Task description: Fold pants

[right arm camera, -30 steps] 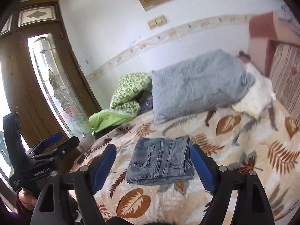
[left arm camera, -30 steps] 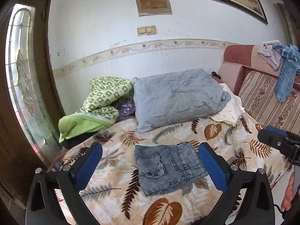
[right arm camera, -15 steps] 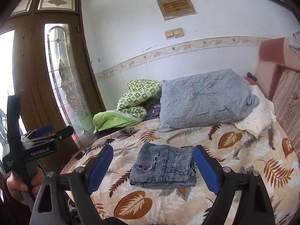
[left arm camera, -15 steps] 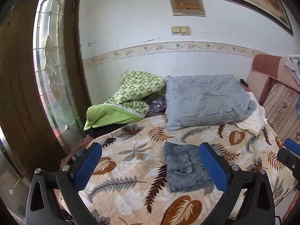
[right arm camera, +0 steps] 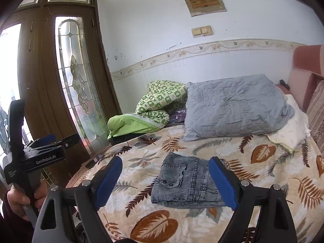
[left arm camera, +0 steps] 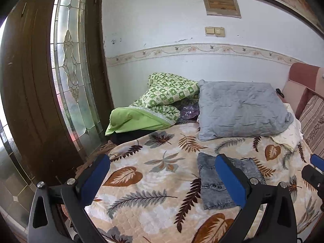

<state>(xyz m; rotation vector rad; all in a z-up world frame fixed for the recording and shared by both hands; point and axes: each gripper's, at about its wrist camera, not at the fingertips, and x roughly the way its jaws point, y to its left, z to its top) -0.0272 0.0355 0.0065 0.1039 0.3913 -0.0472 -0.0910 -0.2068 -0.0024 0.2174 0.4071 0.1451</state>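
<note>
Right wrist view shows the pants (right arm camera: 187,184) lying as a compact folded rectangle on the bed (right arm camera: 263,174), pocket and buttons facing up, layered edges stacked along the near side. They sit near the front of the leaf-print cover, well apart from the grey pillow (right arm camera: 235,107) and the green quilt (right arm camera: 160,99) by the wall; that placement leaves them free of other bedding, which suits a finished stack.

You hold the right tool (right arm camera: 165,184) with its jaws spread wide, nothing between the blue pads (right arm camera: 108,179), and off the denim. You hold the left tool (left arm camera: 162,178) likewise released; its pads (left arm camera: 96,175) frame only bare bed cover, with the pants (left arm camera: 214,184) showing behind its right finger. In the right wrist view your hand (right arm camera: 19,199) grips that left tool's handle off to the side, away from the bed.

Judgement: with both tools empty and clear of the garment, the fold looks complete. One layer at the near edge appears slightly uneven; that is minor.
</note>
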